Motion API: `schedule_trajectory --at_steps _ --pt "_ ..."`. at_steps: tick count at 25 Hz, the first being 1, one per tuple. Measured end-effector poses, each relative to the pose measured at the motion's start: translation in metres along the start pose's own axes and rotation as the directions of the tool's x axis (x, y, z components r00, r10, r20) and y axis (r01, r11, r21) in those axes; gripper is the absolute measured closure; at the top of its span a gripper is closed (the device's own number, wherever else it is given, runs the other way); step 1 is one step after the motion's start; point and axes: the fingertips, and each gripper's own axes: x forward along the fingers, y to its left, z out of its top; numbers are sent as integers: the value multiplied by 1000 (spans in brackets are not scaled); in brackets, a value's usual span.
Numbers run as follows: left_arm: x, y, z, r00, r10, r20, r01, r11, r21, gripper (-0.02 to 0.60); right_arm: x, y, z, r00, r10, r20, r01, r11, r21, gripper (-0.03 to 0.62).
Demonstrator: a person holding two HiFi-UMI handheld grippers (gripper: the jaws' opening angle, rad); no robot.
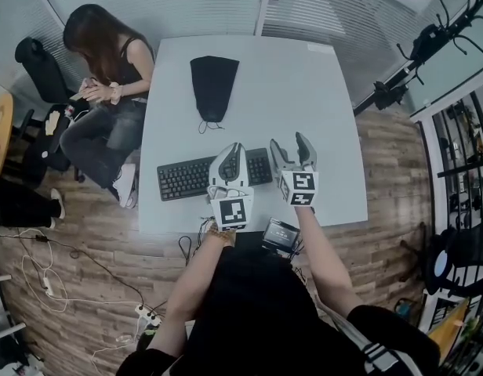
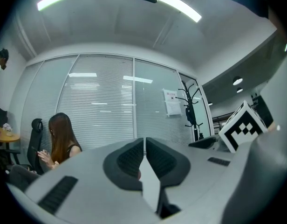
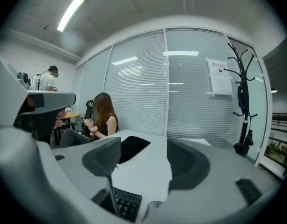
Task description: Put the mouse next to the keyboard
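A black keyboard (image 1: 187, 178) lies near the front edge of the white table (image 1: 328, 131). My left gripper (image 1: 234, 149) hovers over the keyboard's right half with its jaws shut and nothing seen between them (image 2: 144, 141). My right gripper (image 1: 291, 142) stands open just right of the keyboard's end. In the right gripper view its jaws (image 3: 142, 148) are wide apart over bare table. Below them shows the keyboard's corner (image 3: 126, 204), with a pale rounded thing, apparently the mouse (image 3: 153, 207), right beside it. In the head view the right gripper hides the mouse.
A black pouch (image 1: 212, 84) lies at the table's far middle. A person (image 1: 108, 77) sits at the table's left side. A small dark device (image 1: 281, 232) sits at the front edge. A coat rack (image 1: 430, 41) stands far right; cables (image 1: 77, 265) run on the floor.
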Motion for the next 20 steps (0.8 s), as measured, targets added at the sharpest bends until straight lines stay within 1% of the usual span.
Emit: schedule_trajectory --at_steps 7,15,18,20 --pt "-9 2 5 1000 -2 9 2 1000 20 558 -18 9 27 998 11 62 -11 1000 -1 296" --pt "-18 5 19 998 5 63 -8 998 57 558 -34 27 61 990 39 135 -31 998 -62 313" --pt "-23 6 22 998 13 54 -16 999 42 558 -41 34 74 985 47 164 -34 996 -81 323" --pt "-26 8 25 998 18 63 -21 999 49 558 -46 38 82 981 47 186 -32 996 -84 332"
